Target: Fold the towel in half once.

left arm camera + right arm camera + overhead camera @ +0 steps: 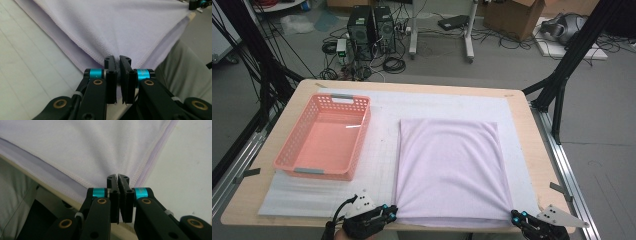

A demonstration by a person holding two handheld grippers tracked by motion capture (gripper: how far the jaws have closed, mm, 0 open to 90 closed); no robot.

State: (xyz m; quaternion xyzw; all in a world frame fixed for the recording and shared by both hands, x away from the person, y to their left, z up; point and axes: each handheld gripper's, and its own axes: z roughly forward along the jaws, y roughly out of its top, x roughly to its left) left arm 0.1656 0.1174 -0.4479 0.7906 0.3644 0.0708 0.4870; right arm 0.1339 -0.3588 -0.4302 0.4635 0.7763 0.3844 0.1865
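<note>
A pale lilac cloth (pixel 449 167) lies folded flat on the white foam mat (pixel 382 165), right of centre. My left gripper (pixel 392 214) pinches its near left corner at the table's front edge; in the left gripper view the gripper (pixel 117 60) is shut on the cloth (pixel 112 27) corner. My right gripper (pixel 515 216) holds the near right corner; in the right gripper view the gripper (pixel 117 178) is shut on the cloth (pixel 82 147) corner. The far gripper (pixel 200 3) shows at the top right of the left gripper view.
An empty pink plastic basket (pixel 292 159) stands on the mat at the left. The wooden table (pixel 537 145) edge runs close behind both grippers. Computer towers (pixel 371 30), cables and a cardboard box (pixel 517 17) sit on the floor beyond the table.
</note>
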